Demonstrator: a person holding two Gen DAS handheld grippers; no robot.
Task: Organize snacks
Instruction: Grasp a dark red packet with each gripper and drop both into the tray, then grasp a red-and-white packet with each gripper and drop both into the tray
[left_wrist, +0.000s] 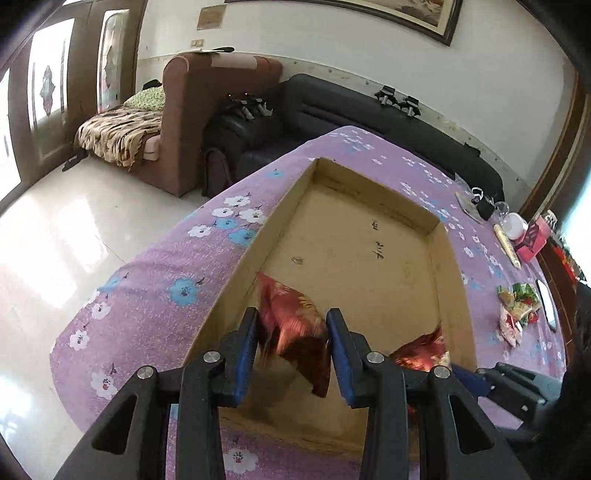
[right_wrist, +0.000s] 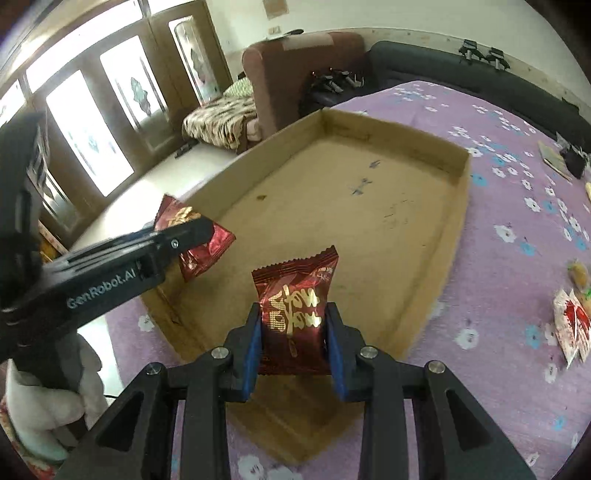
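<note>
A shallow cardboard tray (left_wrist: 439, 236) (right_wrist: 461, 173) lies on the purple flowered tablecloth. My left gripper (left_wrist: 291, 325) is shut on a red foil snack packet (left_wrist: 295, 325) and holds it over the tray's near left part; the packet also shows in the right wrist view (right_wrist: 210, 251). My right gripper (right_wrist: 293, 325) is shut on a second red foil snack packet (right_wrist: 295, 314), held upright over the tray's near edge; it shows low right in the left wrist view (left_wrist: 421, 350). The tray's floor is bare.
More snack packets (left_wrist: 517, 310) (right_wrist: 572, 325) lie on the cloth to the right of the tray. A pink box (left_wrist: 532, 240), a white cup and small items sit at the far right. Sofas (left_wrist: 369, 107) stand beyond the table.
</note>
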